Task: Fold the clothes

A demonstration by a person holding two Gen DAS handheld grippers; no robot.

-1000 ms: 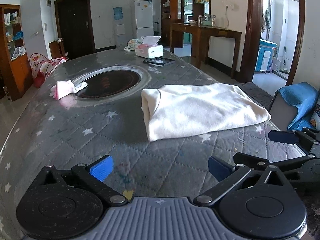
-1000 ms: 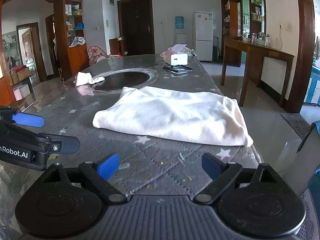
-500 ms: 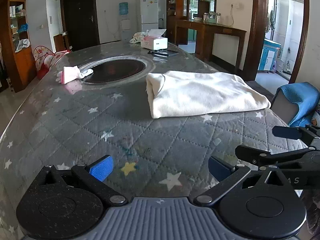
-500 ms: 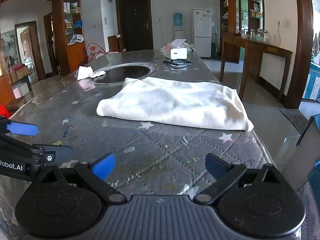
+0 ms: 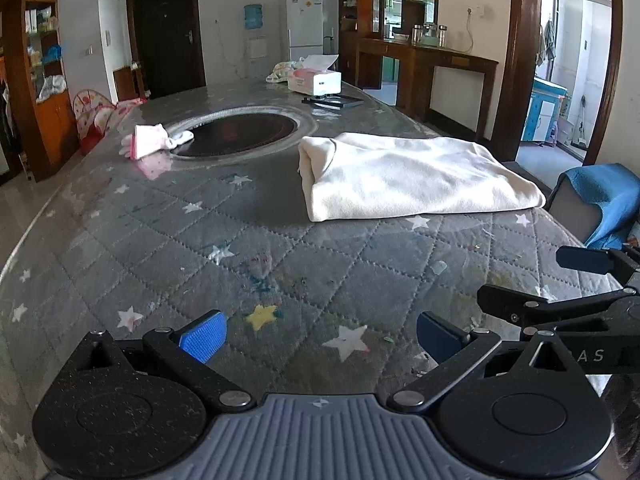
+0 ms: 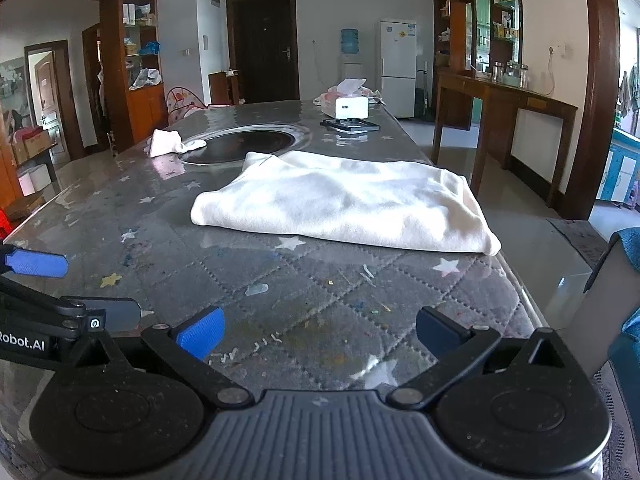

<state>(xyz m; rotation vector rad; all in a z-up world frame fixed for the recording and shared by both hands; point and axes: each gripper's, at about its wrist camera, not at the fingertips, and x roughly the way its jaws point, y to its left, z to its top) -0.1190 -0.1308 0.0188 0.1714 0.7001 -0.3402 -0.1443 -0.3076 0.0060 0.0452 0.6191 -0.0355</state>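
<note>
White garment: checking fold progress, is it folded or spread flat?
Folded: the white garment lies as a doubled rectangle with a rounded fold edge.

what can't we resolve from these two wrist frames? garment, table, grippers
- White garment: folded over itself in both views; garment type and any sleeves tucked inside are hidden.
- Table: near edge hidden behind the left gripper body in the left wrist view.
- Right gripper: jaws opening, nothing between them; the hand holding it is out of frame.
- Tissue box: print too small to read.
</note>
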